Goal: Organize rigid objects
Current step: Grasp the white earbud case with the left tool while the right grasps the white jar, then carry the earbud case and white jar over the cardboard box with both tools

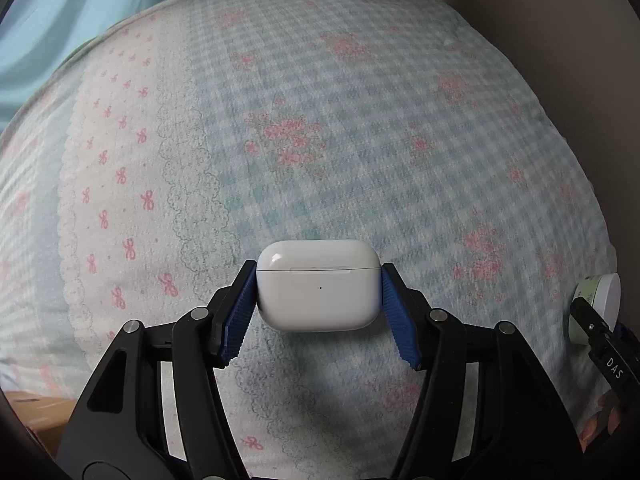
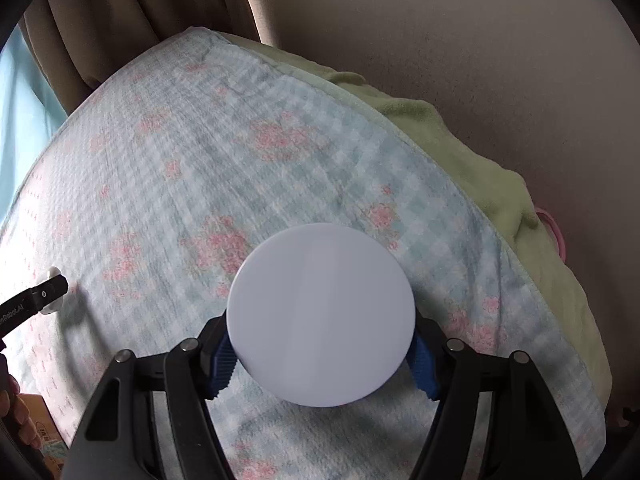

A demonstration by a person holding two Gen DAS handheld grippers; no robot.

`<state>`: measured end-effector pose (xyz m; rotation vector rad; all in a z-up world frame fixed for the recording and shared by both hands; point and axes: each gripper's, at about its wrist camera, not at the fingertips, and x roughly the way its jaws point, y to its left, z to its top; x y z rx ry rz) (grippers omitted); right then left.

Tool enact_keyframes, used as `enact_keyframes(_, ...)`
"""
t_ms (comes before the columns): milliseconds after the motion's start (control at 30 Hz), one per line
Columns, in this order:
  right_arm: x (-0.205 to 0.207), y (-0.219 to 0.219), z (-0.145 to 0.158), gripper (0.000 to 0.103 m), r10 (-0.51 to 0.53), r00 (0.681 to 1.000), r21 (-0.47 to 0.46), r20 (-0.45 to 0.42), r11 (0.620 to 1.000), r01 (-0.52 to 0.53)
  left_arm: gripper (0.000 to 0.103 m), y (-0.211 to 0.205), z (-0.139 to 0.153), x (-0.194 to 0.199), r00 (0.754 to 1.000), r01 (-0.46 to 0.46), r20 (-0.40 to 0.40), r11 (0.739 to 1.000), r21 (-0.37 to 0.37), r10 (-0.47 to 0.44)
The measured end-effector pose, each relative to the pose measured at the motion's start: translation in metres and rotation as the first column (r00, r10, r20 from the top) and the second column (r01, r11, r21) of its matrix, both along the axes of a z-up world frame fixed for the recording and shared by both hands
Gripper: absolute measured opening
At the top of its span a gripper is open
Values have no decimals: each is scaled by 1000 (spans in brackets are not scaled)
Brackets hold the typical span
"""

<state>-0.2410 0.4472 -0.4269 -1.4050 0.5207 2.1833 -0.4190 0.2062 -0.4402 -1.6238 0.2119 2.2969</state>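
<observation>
Now we grip the case (image 1: 318,286) in the left gripper (image 1: 319,300), the jar (image 2: 320,314) in the right gripper (image 2: 322,354), above the blanket (image 1: 360,120); next, placement together.

The checked bedspread (image 1: 360,140) lies bare ahead; a wall (image 2: 500,60) and green blanket (image 2: 500,184) bound its right side.

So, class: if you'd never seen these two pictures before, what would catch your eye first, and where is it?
First, the white earbud case, clamped between the left gripper's blue pads, low in the middle of its view. Next, the round white lid of a jar, held in the right gripper, filling the lower centre there. Behind both spreads the checked floral bedspread.
</observation>
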Motion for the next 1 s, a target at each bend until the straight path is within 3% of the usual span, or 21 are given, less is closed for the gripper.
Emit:
enact_keyframes(400,-5,-26,64,66,69,996,46,-55,997,-66,57,-12,81,12,998,-41,-46,997,72,45)
enact_keyframes(700,-9,-76,136,66,181,978,74,-101,982,-174,57,-79,162,49,989,-115,-83,986,119,125)
enact_keyframes(1000,1,-163,207,66,346,930,90,-126,937,-337,57,-177,229,99,972,-178,-130,975,130,195)
